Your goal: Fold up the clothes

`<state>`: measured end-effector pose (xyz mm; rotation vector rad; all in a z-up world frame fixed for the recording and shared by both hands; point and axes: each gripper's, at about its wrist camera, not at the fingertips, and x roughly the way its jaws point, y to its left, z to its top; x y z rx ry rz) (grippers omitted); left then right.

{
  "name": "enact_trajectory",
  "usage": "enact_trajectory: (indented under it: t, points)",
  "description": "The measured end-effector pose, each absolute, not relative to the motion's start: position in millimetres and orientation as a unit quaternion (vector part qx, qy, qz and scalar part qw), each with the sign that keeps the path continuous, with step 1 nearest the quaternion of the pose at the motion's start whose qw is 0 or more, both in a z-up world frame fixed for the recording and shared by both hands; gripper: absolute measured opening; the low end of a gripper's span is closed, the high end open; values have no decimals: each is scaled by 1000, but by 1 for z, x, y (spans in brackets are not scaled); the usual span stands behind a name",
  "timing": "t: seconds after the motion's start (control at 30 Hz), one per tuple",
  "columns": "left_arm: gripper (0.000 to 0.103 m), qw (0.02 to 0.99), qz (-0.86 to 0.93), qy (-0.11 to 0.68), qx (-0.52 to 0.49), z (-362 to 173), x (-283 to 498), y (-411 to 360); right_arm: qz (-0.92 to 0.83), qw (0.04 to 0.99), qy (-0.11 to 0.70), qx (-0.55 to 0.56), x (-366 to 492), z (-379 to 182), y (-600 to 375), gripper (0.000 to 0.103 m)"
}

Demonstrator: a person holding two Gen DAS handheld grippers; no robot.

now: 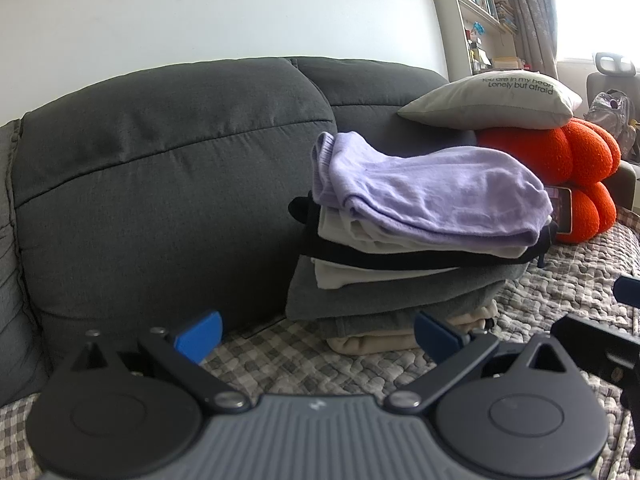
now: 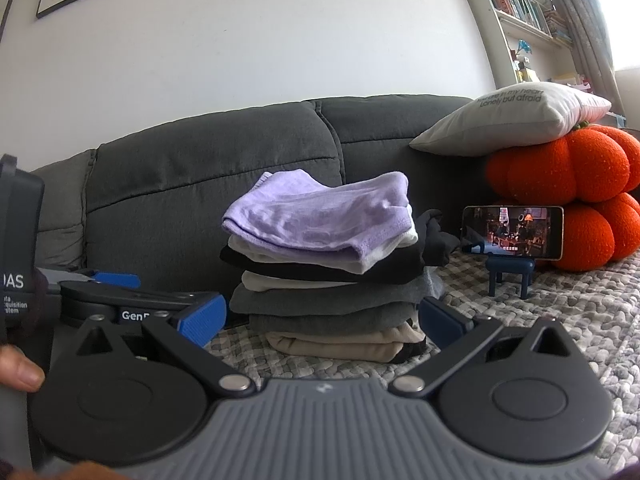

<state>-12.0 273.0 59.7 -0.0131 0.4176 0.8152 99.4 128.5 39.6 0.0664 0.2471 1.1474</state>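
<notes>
Right wrist view centres a stack of folded clothes (image 2: 324,276) on the checked quilted cover (image 2: 560,320), topped by a soft, light lilac knit garment (image 2: 316,216) likely best taken by its near hem. Right gripper (image 2: 322,320) and left gripper (image 1: 318,334) both gape wide, empty. A propped phone (image 2: 512,232) and orange pumpkin cushions (image 2: 580,208) crowd the right.

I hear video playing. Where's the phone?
In the right wrist view, the phone stands right of the clothes stack, propped on a small blue stand against the orange cushions.
</notes>
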Motion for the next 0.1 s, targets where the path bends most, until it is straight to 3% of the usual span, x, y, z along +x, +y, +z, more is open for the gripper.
enact_trajectory:
  t: [0.1]
  points:
    - [103,897,393,202,-5,60,-12,272,541,832,116,30,99,39,129,103]
